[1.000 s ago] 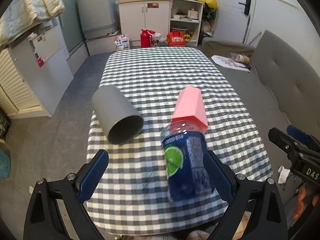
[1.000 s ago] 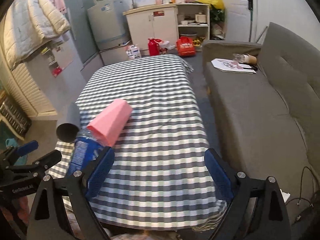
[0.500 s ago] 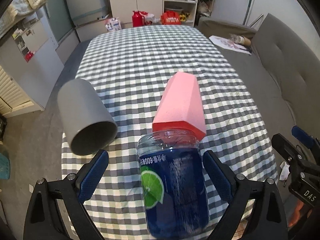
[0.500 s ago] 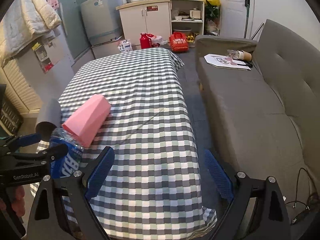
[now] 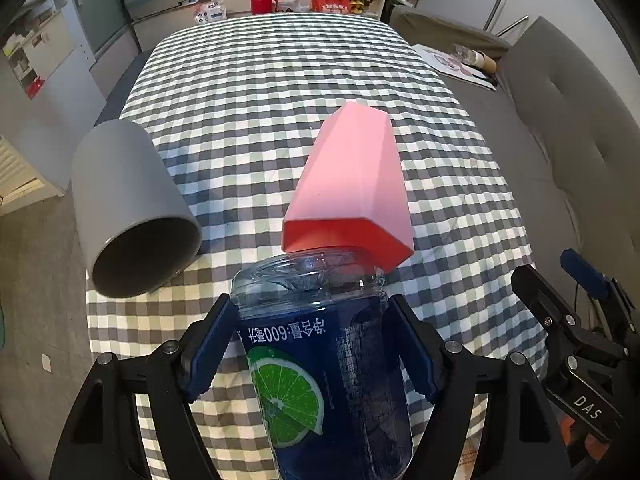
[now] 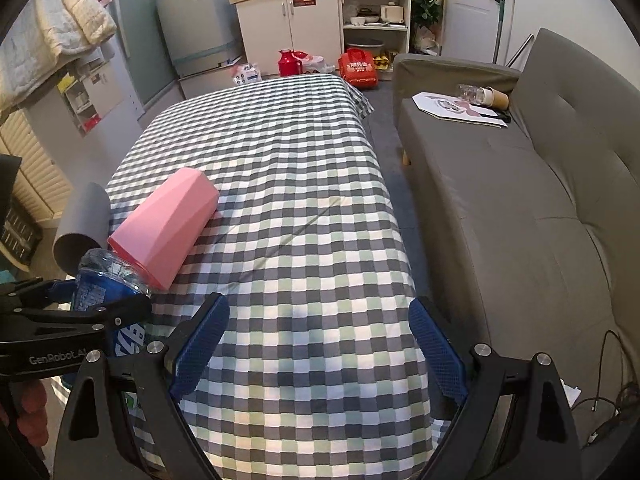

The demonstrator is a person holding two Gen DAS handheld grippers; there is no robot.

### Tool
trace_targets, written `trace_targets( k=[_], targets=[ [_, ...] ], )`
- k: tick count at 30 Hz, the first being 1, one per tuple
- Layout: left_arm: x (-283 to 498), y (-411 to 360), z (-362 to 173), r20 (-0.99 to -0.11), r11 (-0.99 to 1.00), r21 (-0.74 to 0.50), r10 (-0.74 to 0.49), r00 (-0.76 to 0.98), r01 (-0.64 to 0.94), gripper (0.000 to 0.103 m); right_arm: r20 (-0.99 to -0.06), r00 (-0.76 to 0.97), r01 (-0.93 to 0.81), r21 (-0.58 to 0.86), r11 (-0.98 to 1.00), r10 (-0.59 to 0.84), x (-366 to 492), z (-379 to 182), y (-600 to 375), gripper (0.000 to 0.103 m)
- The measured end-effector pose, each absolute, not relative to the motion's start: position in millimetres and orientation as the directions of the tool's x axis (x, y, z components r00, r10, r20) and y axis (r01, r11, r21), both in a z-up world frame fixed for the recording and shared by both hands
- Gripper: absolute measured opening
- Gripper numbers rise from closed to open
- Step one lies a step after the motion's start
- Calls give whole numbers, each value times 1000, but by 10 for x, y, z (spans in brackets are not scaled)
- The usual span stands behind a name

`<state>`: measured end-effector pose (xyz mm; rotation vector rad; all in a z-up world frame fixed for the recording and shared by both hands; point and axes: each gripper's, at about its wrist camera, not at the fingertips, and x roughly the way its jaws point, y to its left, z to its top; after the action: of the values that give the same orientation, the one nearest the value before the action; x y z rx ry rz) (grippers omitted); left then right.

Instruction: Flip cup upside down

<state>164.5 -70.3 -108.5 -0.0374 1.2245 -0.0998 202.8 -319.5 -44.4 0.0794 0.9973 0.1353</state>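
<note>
Now the left tool pinches the blue cup at the desk's near edge, label inverted; the flip looks largely done, release remaining. Meanwhile the right tool hangs spread, holding nothing.

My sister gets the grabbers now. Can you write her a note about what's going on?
Left gripper: fingers shut on the blue lime cup.
Right gripper: open, holding nothing, over the checkered table.
Pink cup and grey cup lie on their sides on the table, mouths toward you.
Done: blue cup grabbed.
Left: turn it mouth down, set it on the table.
</note>
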Motion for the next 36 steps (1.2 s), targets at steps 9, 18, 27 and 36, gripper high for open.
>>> trace_targets(
  k=[9,18,27,36],
  targets=[
    [1493,-639,-766,-908,995,-89,-103,407,52,78,-812,566,-74,122,990,142,1919,-259,-3182,91],
    [1280,-670,-611,-881,997,-29,-59,469,72,77,-792,593,-72,123,990,141,1744,-77,-3228,91],
    [1024,-734,-627,-857,991,-55,-109,503,120,77,-782,608,-61,127,990,138,1665,23,-3296,91],
    [851,-816,-698,-855,983,-50,-134,501,178,81,-772,621,-61,124,990,135,1574,113,-3324,91]
  ],
)
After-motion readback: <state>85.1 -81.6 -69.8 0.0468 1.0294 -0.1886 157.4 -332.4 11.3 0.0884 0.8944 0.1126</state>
